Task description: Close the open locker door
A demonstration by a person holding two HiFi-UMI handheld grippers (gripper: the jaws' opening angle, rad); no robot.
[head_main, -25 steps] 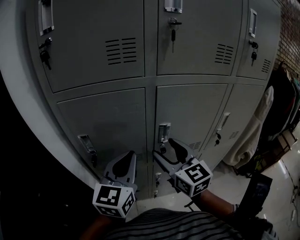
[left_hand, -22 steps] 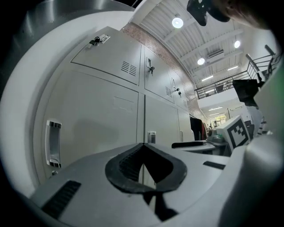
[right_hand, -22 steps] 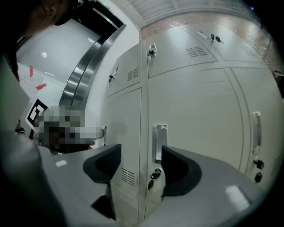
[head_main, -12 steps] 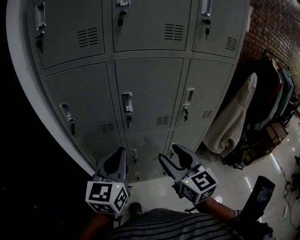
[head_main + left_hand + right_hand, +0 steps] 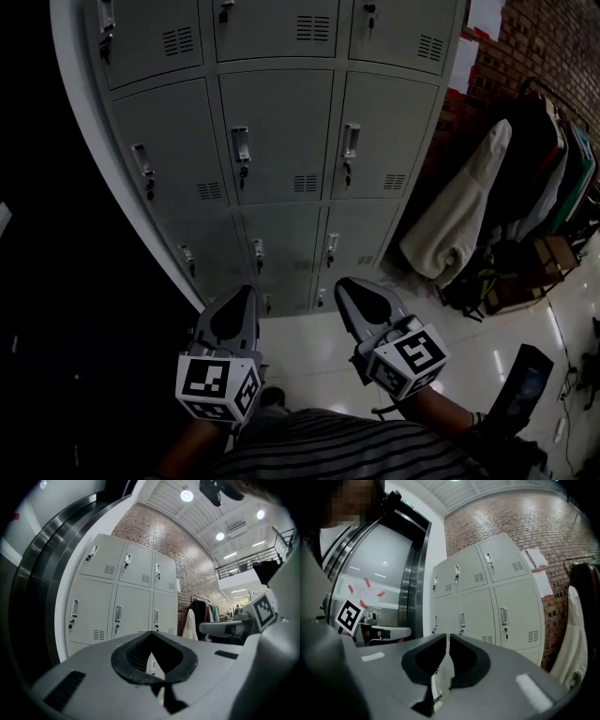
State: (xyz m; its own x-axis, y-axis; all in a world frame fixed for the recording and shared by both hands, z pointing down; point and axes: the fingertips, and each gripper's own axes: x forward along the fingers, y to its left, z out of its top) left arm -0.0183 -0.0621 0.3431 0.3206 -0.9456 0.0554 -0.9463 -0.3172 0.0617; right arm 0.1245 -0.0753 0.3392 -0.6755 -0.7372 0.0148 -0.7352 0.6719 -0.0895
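The grey bank of lockers (image 5: 281, 122) stands ahead, and every door I can see lies flush, with keys hanging in the locks. It also shows in the left gripper view as the lockers (image 5: 126, 588) and in the right gripper view as the lockers (image 5: 487, 597). My left gripper (image 5: 246, 291) hangs well back from them over the floor, jaws together and empty; the left gripper (image 5: 151, 633) shows its tips meeting. My right gripper (image 5: 345, 283) is held beside it, equally far back. The right gripper (image 5: 447, 635) is closing, a thin slit left, nothing between its jaws.
A white garment (image 5: 450, 225) and dark clothes (image 5: 539, 159) hang on a rack right of the lockers, against a brick wall (image 5: 534, 37). A dark upright object (image 5: 523, 380) stands on the glossy floor at the right. A steel door frame (image 5: 42, 573) borders the lockers' left.
Both grippers have drawn back from the lockers, which now look farther away with more rows in view. The right gripper's jaws, spread before, have come together.
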